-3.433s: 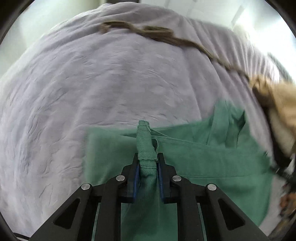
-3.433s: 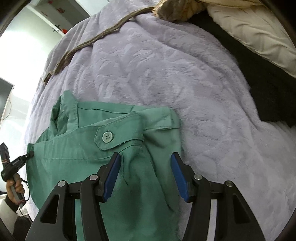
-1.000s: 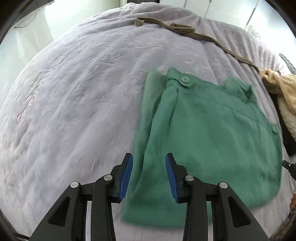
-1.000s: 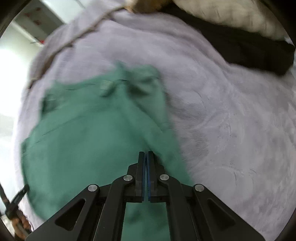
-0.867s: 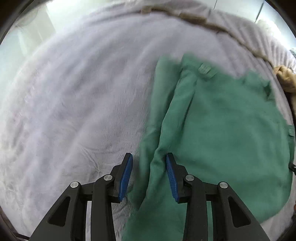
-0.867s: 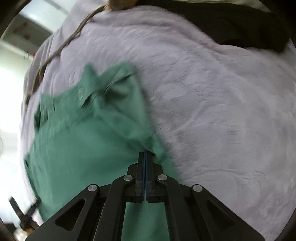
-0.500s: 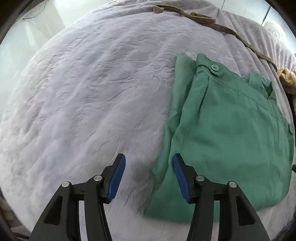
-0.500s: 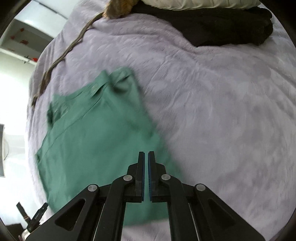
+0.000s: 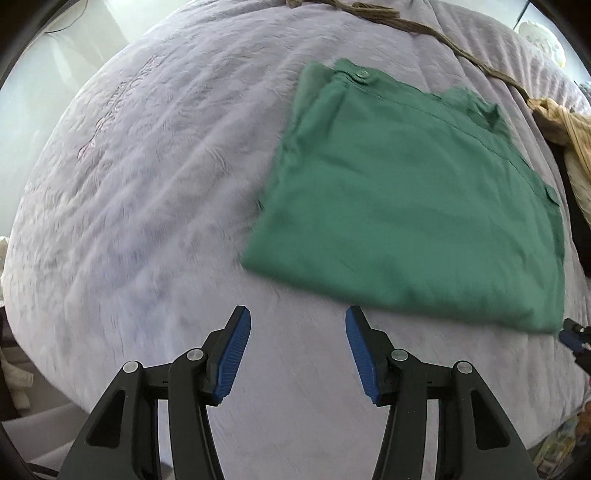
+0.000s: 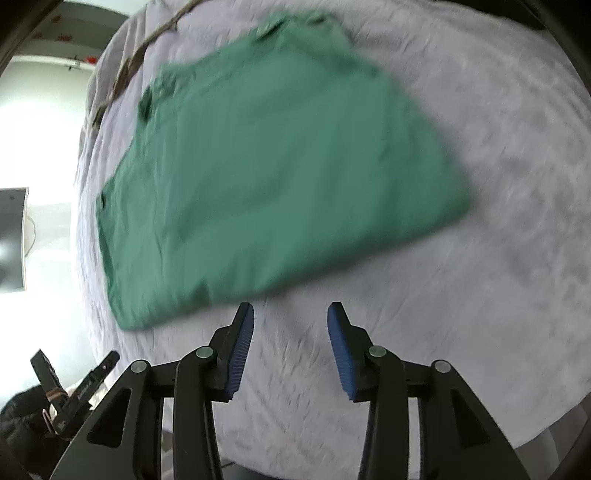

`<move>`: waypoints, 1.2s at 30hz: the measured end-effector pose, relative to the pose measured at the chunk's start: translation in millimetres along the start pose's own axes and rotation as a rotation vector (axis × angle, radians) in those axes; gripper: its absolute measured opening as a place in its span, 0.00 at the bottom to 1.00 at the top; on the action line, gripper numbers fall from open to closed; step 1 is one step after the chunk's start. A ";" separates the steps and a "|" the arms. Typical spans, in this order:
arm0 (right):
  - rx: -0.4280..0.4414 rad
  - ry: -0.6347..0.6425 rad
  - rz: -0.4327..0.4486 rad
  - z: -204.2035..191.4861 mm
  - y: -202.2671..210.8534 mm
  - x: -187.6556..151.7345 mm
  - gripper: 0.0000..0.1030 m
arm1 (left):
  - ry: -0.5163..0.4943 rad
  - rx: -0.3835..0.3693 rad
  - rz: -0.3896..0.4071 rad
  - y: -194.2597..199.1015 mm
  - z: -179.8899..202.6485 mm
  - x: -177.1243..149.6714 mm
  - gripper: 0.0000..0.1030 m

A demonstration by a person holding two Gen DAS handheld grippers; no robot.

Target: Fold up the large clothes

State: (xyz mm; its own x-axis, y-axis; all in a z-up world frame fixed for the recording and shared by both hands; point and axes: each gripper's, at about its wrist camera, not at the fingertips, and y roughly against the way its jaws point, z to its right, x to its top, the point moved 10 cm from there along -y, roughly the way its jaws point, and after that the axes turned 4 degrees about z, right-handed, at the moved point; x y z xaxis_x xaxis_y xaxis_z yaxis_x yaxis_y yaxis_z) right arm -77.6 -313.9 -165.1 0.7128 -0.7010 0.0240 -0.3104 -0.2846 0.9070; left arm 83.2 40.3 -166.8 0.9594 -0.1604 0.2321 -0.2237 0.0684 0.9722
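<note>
A green garment [image 9: 413,206] lies folded into a flat rectangle on the lilac bedspread [image 9: 155,192], its buttoned waistband at the far edge. In the left wrist view my left gripper [image 9: 297,325] is open over bare bedspread, just short of the garment's near edge, with nothing between its blue pads. The right wrist view is blurred by motion. It shows the same green garment [image 10: 273,173] ahead of my right gripper [image 10: 290,317], whose jaws are opening over bare bedspread [image 10: 480,295] and hold nothing.
A thin brown belt [image 9: 406,22] trails across the far side of the bed. A tan garment [image 9: 565,122] and dark clothing lie at the right edge. The other gripper's tip [image 9: 574,334] shows at the right. The bed's near edge drops away below both grippers.
Both grippers let go of the green garment and drew back from it toward the bed's near edge. The left jaws spread wider; the right jaws went from shut to parted.
</note>
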 end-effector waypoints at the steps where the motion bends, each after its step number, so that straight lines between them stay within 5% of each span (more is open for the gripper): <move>1: 0.005 0.001 -0.016 -2.7 -3.3 -6.9 0.46 | 0.000 0.000 -0.004 1.8 2.9 -4.6 0.54; 7: 0.027 0.016 -0.050 -18.9 -11.2 -26.6 0.57 | -0.014 -0.002 -0.036 8.0 17.2 -27.2 0.54; 9: 0.026 0.030 -0.052 -27.0 -14.3 -30.8 0.57 | -0.018 -0.002 -0.050 7.1 18.7 -31.9 0.75; 10: 0.024 0.035 -0.051 -30.5 -15.5 -31.9 0.57 | -0.017 0.001 -0.052 7.3 18.9 -33.9 0.96; 11: 0.022 0.041 -0.050 -34.8 -17.6 -34.0 0.58 | -0.014 0.004 -0.029 9.4 18.1 -33.1 0.98; 16: 0.025 0.043 -0.031 -61.0 -25.8 -43.2 0.61 | -0.041 0.001 -0.028 5.4 16.2 -31.8 0.98; 18: 0.038 0.046 -0.011 -74.0 -26.9 -45.3 0.82 | -0.058 -0.011 -0.027 4.5 14.7 -28.8 0.98; 19: 0.050 0.046 0.003 -81.2 -27.2 -46.3 0.84 | -0.071 -0.014 -0.020 5.3 13.8 -26.4 0.98; 24: 0.090 0.054 0.068 -116.8 -32.5 -52.3 0.84 | -0.112 -0.040 -0.003 5.8 7.7 -15.1 0.98; 36: 0.115 -0.028 0.012 -135.2 -75.3 -69.6 0.84 | -0.149 -0.092 -0.036 -13.0 -11.1 -1.3 0.98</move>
State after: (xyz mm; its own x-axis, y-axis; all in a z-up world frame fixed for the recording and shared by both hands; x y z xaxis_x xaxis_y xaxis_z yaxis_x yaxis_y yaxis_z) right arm -18.8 -155.2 -178.3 0.6909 -0.7226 0.0215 -0.3905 -0.3480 0.8523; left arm 86.7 50.6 -180.0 0.9288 -0.3081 0.2058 -0.1666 0.1486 0.9748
